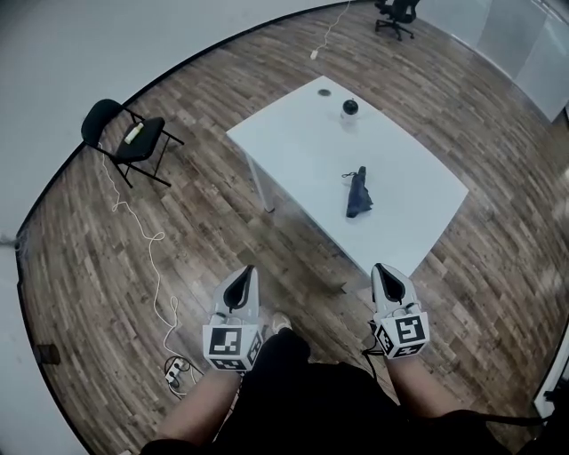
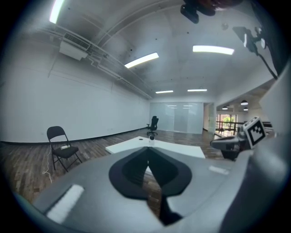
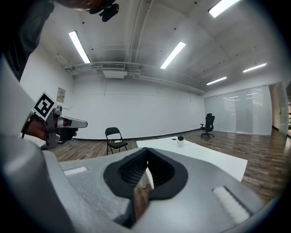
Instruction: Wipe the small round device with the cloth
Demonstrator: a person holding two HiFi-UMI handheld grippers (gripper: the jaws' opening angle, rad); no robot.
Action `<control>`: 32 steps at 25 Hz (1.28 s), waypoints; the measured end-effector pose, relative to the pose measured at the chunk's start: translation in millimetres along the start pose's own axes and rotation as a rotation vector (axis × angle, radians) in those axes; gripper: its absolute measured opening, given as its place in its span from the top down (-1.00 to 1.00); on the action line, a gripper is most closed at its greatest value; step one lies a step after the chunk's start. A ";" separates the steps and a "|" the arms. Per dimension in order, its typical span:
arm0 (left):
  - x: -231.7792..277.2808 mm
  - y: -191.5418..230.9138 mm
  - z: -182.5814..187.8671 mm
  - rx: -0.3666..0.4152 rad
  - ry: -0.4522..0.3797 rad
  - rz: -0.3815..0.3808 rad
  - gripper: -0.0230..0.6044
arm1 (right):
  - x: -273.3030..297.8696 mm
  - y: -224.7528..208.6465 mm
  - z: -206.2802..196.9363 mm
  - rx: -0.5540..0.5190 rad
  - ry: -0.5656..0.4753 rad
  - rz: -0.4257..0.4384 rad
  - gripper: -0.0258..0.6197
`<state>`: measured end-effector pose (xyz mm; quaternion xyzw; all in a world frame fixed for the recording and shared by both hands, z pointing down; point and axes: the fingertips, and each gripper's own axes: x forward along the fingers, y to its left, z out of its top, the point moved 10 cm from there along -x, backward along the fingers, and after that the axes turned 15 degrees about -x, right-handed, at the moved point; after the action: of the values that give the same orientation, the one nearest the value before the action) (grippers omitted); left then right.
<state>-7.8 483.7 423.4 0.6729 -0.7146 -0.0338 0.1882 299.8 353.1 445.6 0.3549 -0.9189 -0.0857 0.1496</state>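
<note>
Standing well apart from the white surface (image 1: 293, 151), a person holds two grippers low over the wood floor (image 1: 89, 267), neither of them near the work

Left gripper (image 1: 242, 283): jaws pressed together, nothing between them

Right gripper (image 1: 386, 277): jaws likewise fully together, empty

Cloth (image 1: 358, 195): dark blue, crumpled into a narrow heap, lying near the middle of the surface toward the person's side; no gripper touches it

Small round device (image 1: 350, 108): dark ball on a pale base, upright near the far edge of the surface, well apart from the cloth

Small dark disc (image 1: 324, 91): flat on the surface near the device; its kind is not clear

Folding chair (image 1: 124, 133): black, to the left of the surface, with a pale object on its seat; a white cable (image 1: 153, 258) trails across the floor toward a power strip (image 1: 175, 371)

Office chair (image 1: 396, 16): black, at the far side of the room

Progress, as judged: nothing done yet. Left to do: approach the surface, take up the cloth, carry it to the device, wipe the device
</note>
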 end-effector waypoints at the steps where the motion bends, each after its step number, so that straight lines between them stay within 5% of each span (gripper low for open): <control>1: 6.5 9.3 7.2 0.004 0.000 -0.009 0.90 | 11.2 1.9 5.6 0.002 0.000 -0.007 0.92; 10: 54.8 64.8 39.0 0.016 0.014 -0.110 0.90 | 94.5 34.3 51.9 -0.021 -0.043 0.003 0.92; 22: 97.0 103.4 50.4 0.010 0.013 -0.098 0.90 | 133.1 29.8 49.4 -0.052 -0.076 -0.006 0.92; 32: 153.4 143.5 81.7 0.042 0.058 -0.022 0.91 | 236.7 14.2 51.0 0.029 -0.124 0.072 0.92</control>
<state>-173.3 330.7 425.2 0.6851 -0.7020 -0.0014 0.1944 107.3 205.6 452.0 0.3177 -0.9397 -0.0888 0.0904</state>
